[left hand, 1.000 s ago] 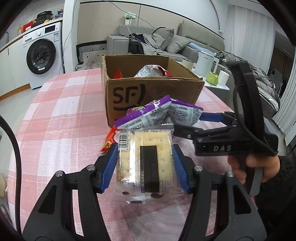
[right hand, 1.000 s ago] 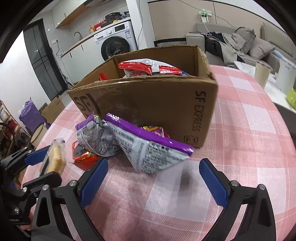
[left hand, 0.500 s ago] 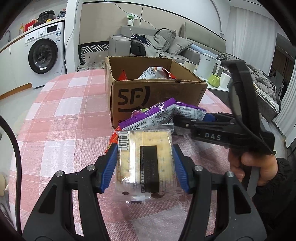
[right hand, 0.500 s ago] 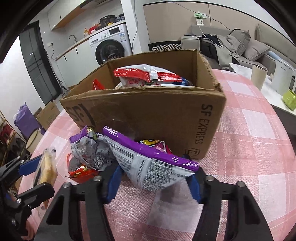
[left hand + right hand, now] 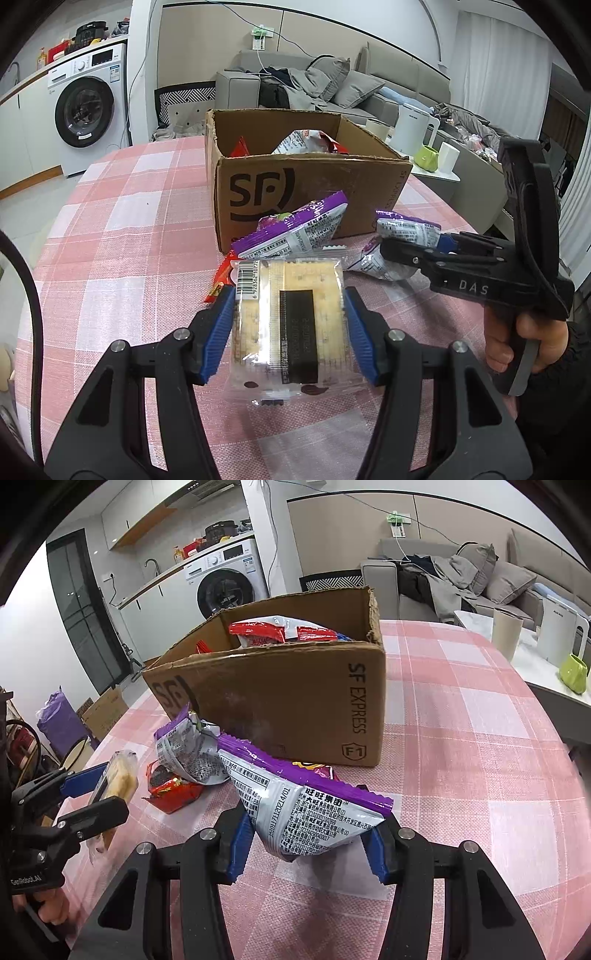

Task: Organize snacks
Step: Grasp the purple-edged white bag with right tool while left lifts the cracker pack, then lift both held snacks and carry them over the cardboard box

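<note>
Since one second ago, the right gripper [image 5: 308,843] has gone from wide apart behind the purple-and-silver foil snack bag [image 5: 306,805] to clamped on it, blue pads pressing both sides of the bag's lower corner. That bag now appears lifted off the pink-and-white checked tablecloth [image 5: 480,775], though the underside is hidden by the gripper body.

The left gripper [image 5: 290,328] remains clamped on the clear-wrapped rectangular cracker pack [image 5: 290,317], with its blue ribbed pads [image 5: 218,332] against the pack's two long sides. The pack carries a barcode at its upper left and a black label strip down its centre.

Directly ahead of the left gripper lies a second purple-and-silver snack bag [image 5: 295,232], leaning against the front wall of the open brown cardboard box marked "SF" [image 5: 314,192]. A small red snack packet [image 5: 219,277] lies on the tablecloth just left of the cracker pack's far end. The box stands ahead of both grippers and holds a red-and-white snack bag [image 5: 280,631].

In the right wrist view, the left gripper sits at lower left, well apart from the right gripper. A white front-loading washing machine [image 5: 88,107] stands beyond the table.
</note>
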